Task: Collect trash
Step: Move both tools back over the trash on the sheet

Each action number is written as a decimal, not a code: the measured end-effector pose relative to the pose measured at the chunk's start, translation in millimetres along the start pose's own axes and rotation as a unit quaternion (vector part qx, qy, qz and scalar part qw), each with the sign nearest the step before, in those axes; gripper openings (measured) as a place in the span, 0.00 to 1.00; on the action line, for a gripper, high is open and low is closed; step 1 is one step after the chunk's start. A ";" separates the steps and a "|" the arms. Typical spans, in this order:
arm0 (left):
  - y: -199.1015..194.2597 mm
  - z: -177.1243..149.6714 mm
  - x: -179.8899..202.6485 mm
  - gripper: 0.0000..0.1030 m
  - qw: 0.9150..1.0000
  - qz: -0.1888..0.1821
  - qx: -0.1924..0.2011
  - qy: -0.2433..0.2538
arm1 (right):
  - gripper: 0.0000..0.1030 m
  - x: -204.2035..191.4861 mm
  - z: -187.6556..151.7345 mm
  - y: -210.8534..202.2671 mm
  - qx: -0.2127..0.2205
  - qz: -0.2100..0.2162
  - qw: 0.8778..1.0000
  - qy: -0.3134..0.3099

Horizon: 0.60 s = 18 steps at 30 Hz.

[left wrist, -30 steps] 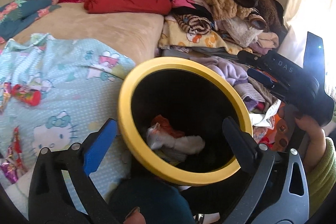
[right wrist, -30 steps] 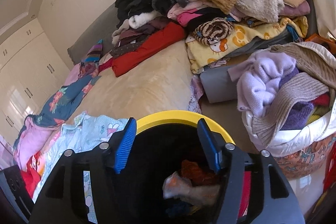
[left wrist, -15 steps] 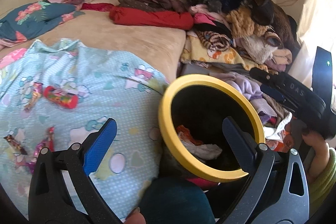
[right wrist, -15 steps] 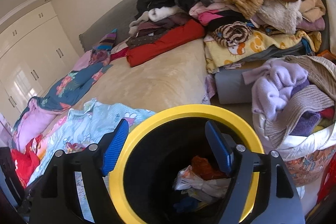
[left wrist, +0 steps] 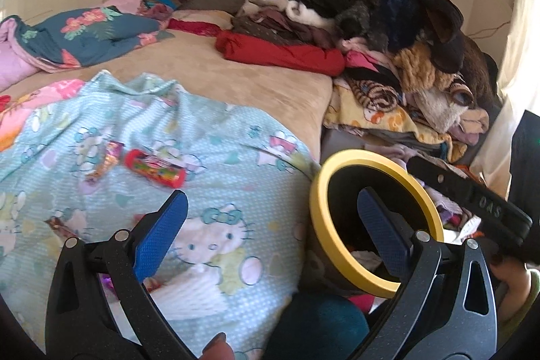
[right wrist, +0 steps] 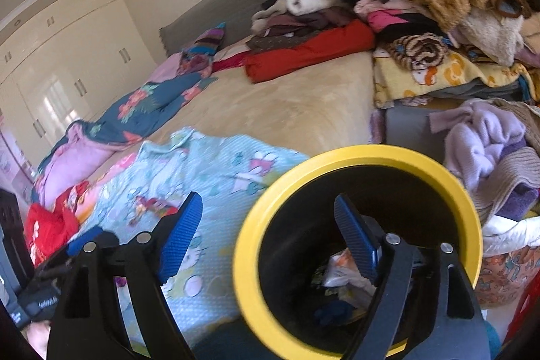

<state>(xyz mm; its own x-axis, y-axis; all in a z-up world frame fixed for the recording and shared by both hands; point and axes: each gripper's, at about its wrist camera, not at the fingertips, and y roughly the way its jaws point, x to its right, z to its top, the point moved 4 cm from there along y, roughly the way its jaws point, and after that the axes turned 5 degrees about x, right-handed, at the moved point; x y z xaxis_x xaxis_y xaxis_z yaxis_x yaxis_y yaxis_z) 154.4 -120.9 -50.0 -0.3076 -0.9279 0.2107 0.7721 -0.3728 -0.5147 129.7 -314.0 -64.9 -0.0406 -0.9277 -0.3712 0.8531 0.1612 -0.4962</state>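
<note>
Only the left view is showing the red candy tube (left wrist: 154, 167) lying on the cat-print blanket (left wrist: 216, 225), and "DAS" lettering on the right gripper (left wrist: 472, 208). Both tools are gaping wide and empty, the right gripper's jaws having just been opening over the yellow-rimmed bin (right wrist: 357, 157), and the left gripper (left wrist: 270, 225) is hanging above the blanket.

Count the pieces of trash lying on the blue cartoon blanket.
3: a red tube, a shiny wrapper beside it on the left, a dark wrapper nearer the camera. Others may hide behind the left tongs.

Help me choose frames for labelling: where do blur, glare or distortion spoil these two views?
Left wrist: fisheye bends the edges; the curtain is blown out by daylight; the red wrapper is slightly smeared. Right wrist: the yellow bin rim is motion-blurred; the wardrobe doors glare.
</note>
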 end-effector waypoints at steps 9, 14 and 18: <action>-17.3 7.4 -32.0 0.90 0.999 0.026 0.021 -0.019 | 0.81 -43.9 -16.8 3.1 -0.019 0.025 0.999 -0.017; -24.6 9.7 -51.6 0.90 0.998 0.037 0.029 -0.033 | 0.81 -70.0 -27.4 3.3 -0.031 0.043 0.998 -0.036; -30.6 11.4 -64.1 0.90 0.998 0.045 0.035 -0.042 | 0.83 -89.4 -34.7 2.5 -0.037 0.052 0.997 -0.052</action>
<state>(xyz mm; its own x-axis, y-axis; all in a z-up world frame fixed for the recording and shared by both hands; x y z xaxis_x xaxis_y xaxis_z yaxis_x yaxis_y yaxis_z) 156.8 -50.0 -38.3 -0.1908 -0.9527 0.2367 0.8317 -0.2849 -0.4765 117.4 -219.0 -60.2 0.1024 -0.9340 -0.3422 0.8088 0.2785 -0.5179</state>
